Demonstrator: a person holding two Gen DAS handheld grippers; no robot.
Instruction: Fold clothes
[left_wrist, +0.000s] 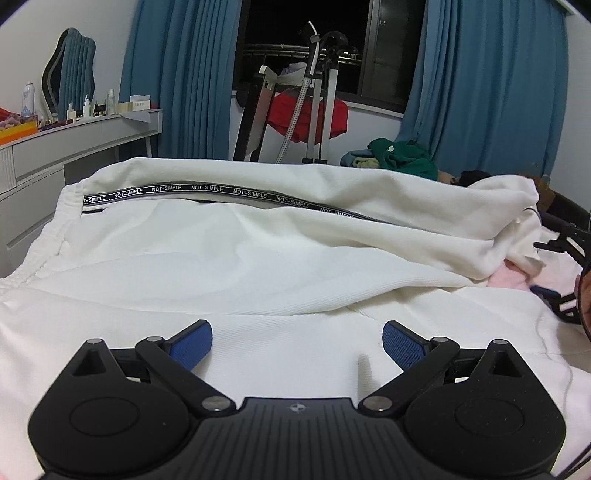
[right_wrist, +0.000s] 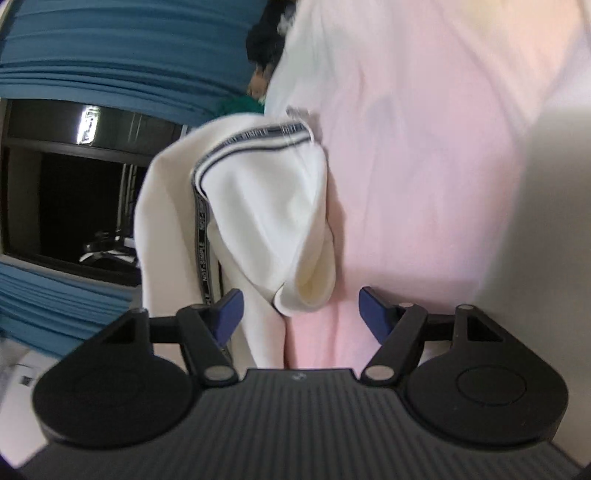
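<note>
White trousers (left_wrist: 258, 251) with a black "NOT-SIMPLE" stripe (left_wrist: 221, 192) lie across the bed, one part folded over the other. My left gripper (left_wrist: 297, 341) is open and empty, low over the near white cloth. In the right wrist view, tilted sideways, a trouser leg end (right_wrist: 258, 206) with the black stripe (right_wrist: 202, 236) rests bunched on the pink sheet (right_wrist: 424, 166). My right gripper (right_wrist: 300, 314) is open, its fingers either side of the cuff, not closed on it. The right gripper also shows at the left view's right edge (left_wrist: 565, 280).
A white dressing table (left_wrist: 74, 144) with bottles and a mirror stands at the left. A garment steamer stand (left_wrist: 306, 92) with red cloth is by the dark window. Blue curtains (left_wrist: 491, 85) hang behind. Green clothes (left_wrist: 402, 157) lie at the bed's far side.
</note>
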